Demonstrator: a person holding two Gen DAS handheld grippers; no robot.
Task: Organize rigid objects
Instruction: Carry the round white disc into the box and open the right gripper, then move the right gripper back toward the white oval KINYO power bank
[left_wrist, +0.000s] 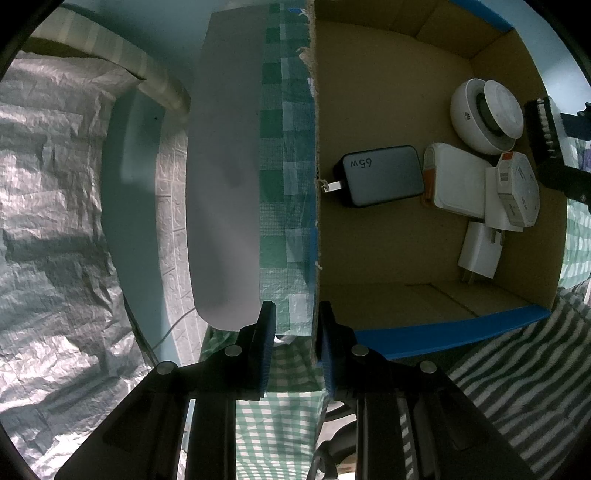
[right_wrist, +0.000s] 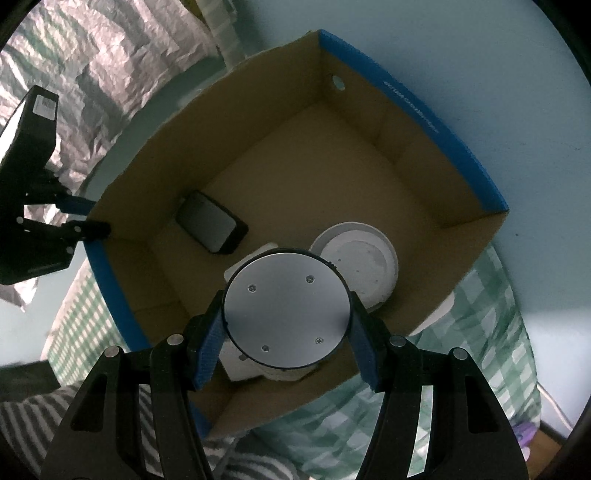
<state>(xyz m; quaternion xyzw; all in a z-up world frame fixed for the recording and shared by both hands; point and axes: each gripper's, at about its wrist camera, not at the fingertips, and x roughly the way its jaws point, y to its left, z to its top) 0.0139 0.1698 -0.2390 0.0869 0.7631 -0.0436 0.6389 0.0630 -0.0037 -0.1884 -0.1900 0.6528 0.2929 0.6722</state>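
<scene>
An open cardboard box (right_wrist: 369, 122) with blue outside walls (left_wrist: 443, 334) holds a black "65w" charger (left_wrist: 382, 175) (right_wrist: 210, 227), a white round device (left_wrist: 484, 114) (right_wrist: 360, 266), a white power bank (left_wrist: 456, 181), a white octagonal case (left_wrist: 517, 188) and a white plug (left_wrist: 480, 251). My left gripper (left_wrist: 297, 332) (right_wrist: 86, 216) straddles the box's left wall (left_wrist: 316, 147), closed narrowly on it. My right gripper (right_wrist: 286, 310) points down over the box, shut on a round silver disc (right_wrist: 286, 291) with a black rim and several screws. The disc hides the items beneath it.
Crinkled silver foil (left_wrist: 55, 221) (right_wrist: 92, 55) lies left of the box. A pale blue surface (right_wrist: 480, 74) carries the box. Green checked cloth (right_wrist: 491, 325) and grey striped cloth (left_wrist: 517, 369) hang at the near side. The box's far half (right_wrist: 314, 155) is bare cardboard.
</scene>
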